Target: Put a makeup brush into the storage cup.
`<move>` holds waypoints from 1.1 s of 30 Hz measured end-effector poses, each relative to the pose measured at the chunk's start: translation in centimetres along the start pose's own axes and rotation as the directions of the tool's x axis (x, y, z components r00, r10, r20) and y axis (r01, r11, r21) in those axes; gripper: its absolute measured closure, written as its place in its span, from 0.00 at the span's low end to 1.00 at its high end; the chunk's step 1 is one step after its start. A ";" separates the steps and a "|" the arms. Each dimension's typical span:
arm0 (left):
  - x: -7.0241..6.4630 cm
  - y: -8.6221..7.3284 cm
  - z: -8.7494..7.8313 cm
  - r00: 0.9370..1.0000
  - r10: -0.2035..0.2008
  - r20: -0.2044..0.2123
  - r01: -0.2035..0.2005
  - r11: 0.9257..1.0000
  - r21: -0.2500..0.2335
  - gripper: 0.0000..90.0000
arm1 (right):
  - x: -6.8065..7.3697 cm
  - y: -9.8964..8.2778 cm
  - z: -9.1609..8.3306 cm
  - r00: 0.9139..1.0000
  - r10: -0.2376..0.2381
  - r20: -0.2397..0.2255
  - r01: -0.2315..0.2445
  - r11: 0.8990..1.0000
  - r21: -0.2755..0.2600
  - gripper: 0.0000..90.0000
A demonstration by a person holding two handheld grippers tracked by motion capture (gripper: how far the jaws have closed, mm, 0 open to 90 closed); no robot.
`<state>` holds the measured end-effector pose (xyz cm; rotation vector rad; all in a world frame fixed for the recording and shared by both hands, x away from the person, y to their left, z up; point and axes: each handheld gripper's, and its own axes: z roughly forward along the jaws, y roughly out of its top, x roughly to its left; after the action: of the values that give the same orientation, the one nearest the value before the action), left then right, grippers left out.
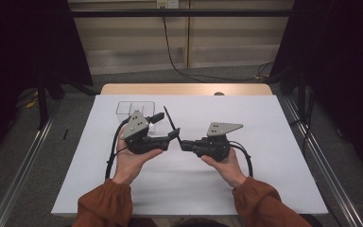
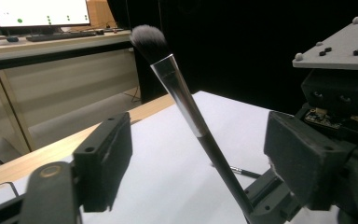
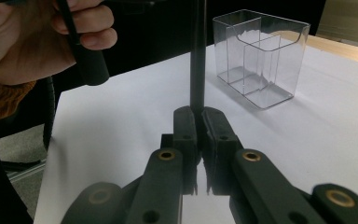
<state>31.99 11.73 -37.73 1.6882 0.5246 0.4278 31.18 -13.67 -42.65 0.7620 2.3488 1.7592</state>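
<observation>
Brush [image 2: 182,93] handle is standing clenched in the right gripper [image 3: 199,116], leaning toward eleven o'clock, while the left gripper [image 2: 191,154] is gaping wide around it and should be closing squarely.

A clear box [image 1: 136,109] stands just behind the left gripper [image 1: 163,128]; the bench [image 1: 264,156] is open to the right.

Probably a lab: black curtains [image 1: 23,42], floor rails [image 1: 321,161], a far-left monitor [image 2: 39,11], a white-covered table [image 1: 264,189].
</observation>
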 end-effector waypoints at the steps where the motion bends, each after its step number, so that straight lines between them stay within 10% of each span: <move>1: 0.1 0.0 0.1 1.000 -0.002 0.004 0.002 1.000 0.004 0.32 | 0.0 0.0 0.0 1.000 -0.001 0.001 0.001 1.000 0.000 0.94; 17: 0.6 -0.1 0.5 0.994 -0.097 0.057 0.096 0.995 0.012 0.80 | -0.1 -0.2 0.2 1.000 0.006 0.003 -0.006 1.000 -0.001 0.94; 33: 0.6 -0.1 0.8 0.984 -0.145 0.102 0.143 0.989 0.026 0.89 | -0.1 -0.4 0.5 1.000 0.001 0.005 -0.001 1.000 0.007 0.94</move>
<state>32.91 11.49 -37.99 1.6681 0.5719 0.2295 31.30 -13.36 -43.22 0.7687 2.3527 1.7483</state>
